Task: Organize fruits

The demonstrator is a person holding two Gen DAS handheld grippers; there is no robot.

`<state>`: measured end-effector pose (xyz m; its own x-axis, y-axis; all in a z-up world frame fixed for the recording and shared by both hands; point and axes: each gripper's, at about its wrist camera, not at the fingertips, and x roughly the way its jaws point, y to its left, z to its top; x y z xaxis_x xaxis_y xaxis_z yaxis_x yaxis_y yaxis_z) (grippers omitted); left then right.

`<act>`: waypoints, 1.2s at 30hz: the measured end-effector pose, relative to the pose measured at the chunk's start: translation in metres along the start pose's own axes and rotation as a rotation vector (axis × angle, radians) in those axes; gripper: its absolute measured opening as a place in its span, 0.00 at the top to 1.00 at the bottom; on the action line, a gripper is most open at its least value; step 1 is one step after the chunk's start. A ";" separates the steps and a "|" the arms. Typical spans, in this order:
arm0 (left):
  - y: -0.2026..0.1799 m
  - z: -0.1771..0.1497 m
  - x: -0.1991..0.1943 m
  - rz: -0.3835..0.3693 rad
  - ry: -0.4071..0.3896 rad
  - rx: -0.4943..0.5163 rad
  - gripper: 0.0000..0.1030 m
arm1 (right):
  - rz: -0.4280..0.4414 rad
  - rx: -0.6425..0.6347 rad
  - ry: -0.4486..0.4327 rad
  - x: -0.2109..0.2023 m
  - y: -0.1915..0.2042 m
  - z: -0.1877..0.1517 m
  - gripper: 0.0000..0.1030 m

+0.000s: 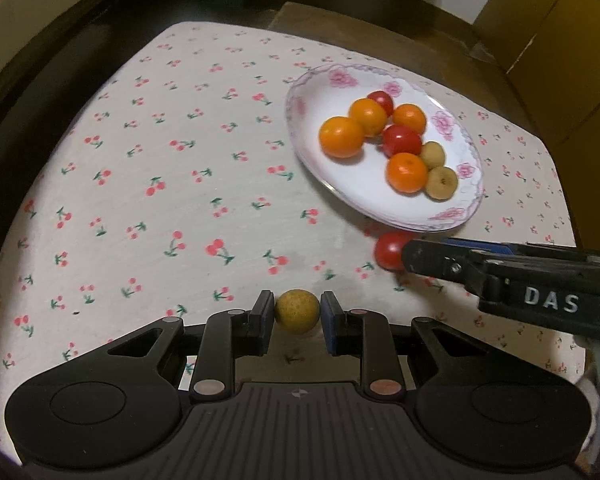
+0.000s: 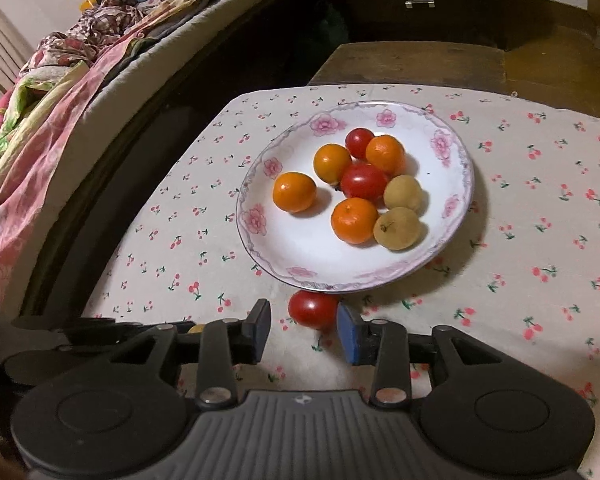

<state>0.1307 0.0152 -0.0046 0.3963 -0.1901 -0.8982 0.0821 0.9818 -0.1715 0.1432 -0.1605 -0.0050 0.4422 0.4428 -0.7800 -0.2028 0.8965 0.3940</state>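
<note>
My left gripper [image 1: 297,303] is shut on a small yellow-brown round fruit [image 1: 297,312], just above the cherry-print cloth. A floral white plate [image 2: 256,240] holds several small oranges [image 2: 354,220], two red tomatoes [image 2: 364,182] and two yellow-brown fruits [image 2: 396,227]. A loose red tomato [image 2: 312,310] lies on the cloth against the plate's near rim. My right gripper [image 2: 303,314] stands open around it: the right pad touches its side, and a gap shows at the left pad. In the left wrist view the right gripper [image 1: 410,256] reaches in from the right, covering part of that tomato [image 1: 386,252].
The table with its cloth [image 1: 160,160] has dark wooden edges at the left and back. A bed piled with flowered bedding [image 2: 60,80] runs along the far left. A dark cabinet [image 2: 420,0] stands behind the table. Bare cloth spreads left of the plate [image 1: 300,120].
</note>
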 end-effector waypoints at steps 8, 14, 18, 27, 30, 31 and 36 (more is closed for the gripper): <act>0.013 -0.003 -0.002 -0.004 0.003 -0.016 0.68 | 0.008 -0.039 -0.003 0.018 0.006 -0.004 0.61; 0.028 -0.003 -0.003 -0.010 0.009 -0.047 0.68 | 0.219 0.059 0.086 -0.003 0.002 -0.010 0.61; 0.027 -0.004 -0.007 -0.013 0.002 -0.044 0.68 | 0.095 -0.009 0.030 -0.006 0.010 -0.004 0.60; 0.025 -0.007 -0.004 -0.016 0.011 -0.034 0.67 | 0.010 -0.143 0.045 0.021 0.027 -0.002 0.60; 0.026 -0.007 -0.004 -0.017 0.011 -0.037 0.68 | -0.009 -0.164 0.054 0.029 0.032 -0.002 0.60; 0.028 -0.007 -0.004 -0.020 0.010 -0.043 0.67 | 0.003 -0.149 0.068 0.030 0.030 -0.003 0.60; 0.033 -0.009 -0.006 -0.032 0.012 -0.049 0.64 | 0.182 -0.034 0.118 0.010 0.015 -0.012 0.60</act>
<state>0.1230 0.0486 -0.0089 0.3830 -0.2214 -0.8968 0.0492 0.9744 -0.2195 0.1338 -0.1428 -0.0126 0.2905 0.5944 -0.7499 -0.3004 0.8007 0.5183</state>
